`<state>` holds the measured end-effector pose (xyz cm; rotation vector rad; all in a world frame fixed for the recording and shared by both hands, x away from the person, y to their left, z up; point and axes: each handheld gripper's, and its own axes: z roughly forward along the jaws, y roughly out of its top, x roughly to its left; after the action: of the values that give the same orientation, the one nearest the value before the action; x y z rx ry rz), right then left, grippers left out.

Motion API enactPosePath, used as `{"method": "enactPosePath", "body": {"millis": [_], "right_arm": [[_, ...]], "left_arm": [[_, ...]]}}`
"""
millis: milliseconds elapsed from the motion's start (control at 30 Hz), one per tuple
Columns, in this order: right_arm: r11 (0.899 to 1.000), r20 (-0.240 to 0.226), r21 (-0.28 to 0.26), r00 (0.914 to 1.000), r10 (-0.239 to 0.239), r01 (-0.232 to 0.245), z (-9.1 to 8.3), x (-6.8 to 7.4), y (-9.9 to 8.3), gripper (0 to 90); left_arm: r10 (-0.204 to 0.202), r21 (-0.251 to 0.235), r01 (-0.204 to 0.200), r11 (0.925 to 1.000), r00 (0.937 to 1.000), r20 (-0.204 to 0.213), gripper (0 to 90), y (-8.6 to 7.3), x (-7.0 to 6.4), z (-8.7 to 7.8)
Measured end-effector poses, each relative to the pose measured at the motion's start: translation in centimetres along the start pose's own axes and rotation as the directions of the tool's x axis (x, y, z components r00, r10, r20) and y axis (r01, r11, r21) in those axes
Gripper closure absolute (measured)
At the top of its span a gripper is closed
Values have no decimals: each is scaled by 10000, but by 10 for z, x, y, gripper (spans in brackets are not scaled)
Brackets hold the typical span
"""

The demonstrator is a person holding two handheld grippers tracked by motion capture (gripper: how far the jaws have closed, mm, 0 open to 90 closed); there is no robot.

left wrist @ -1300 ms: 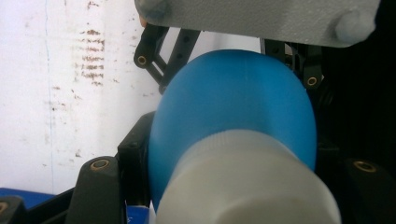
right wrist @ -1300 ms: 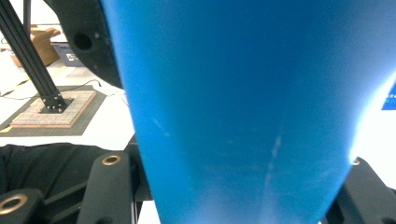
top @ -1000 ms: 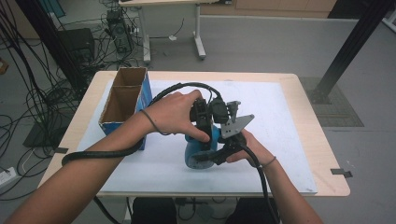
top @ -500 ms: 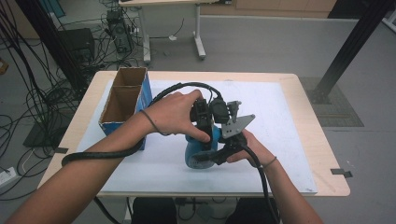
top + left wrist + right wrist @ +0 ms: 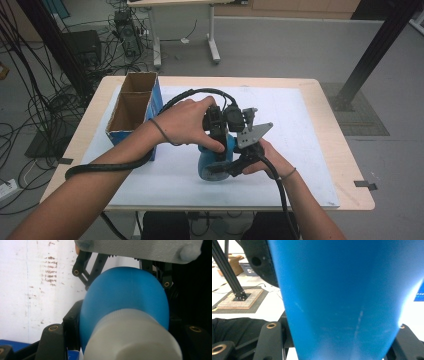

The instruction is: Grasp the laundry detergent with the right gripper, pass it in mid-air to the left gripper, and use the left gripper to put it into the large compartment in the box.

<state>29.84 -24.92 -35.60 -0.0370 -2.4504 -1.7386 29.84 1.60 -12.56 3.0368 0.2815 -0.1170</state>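
Where the two forearms meet over the white mat (image 5: 310, 150), a blue bottle (image 5: 212, 162) is held just above it, near the mat's centre and slightly toward six o'clock. In the left gripper view the bottle is seen as a smooth, rounded blue body with a ribbed white cap (image 5: 132, 337) nearest the camera. The left gripper (image 5: 220, 142) is clenched on the bottle near the cap, its black jaws pressed against either side. The right gripper (image 5: 235, 167) is likewise closed on the blue body, which is wedged between its jaws in the right gripper view. The grey three-cornered plate (image 5: 252, 135) is seen at about one o'clock from the bottle. Farther off, at ten o'clock, an open cardboard box (image 5: 132, 107) with blue sides is set on the mat's left edge, well apart from the bottle
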Motion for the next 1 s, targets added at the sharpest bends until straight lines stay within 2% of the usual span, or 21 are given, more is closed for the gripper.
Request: {"method": "enactPosePath", "body": {"millis": [1000], "right_arm": [[10000,15,13,10000,-1,1,1,-1,-1,426]], "left_arm": [[11,55,-11,10000,10000,3,370,1,1,2]]}}
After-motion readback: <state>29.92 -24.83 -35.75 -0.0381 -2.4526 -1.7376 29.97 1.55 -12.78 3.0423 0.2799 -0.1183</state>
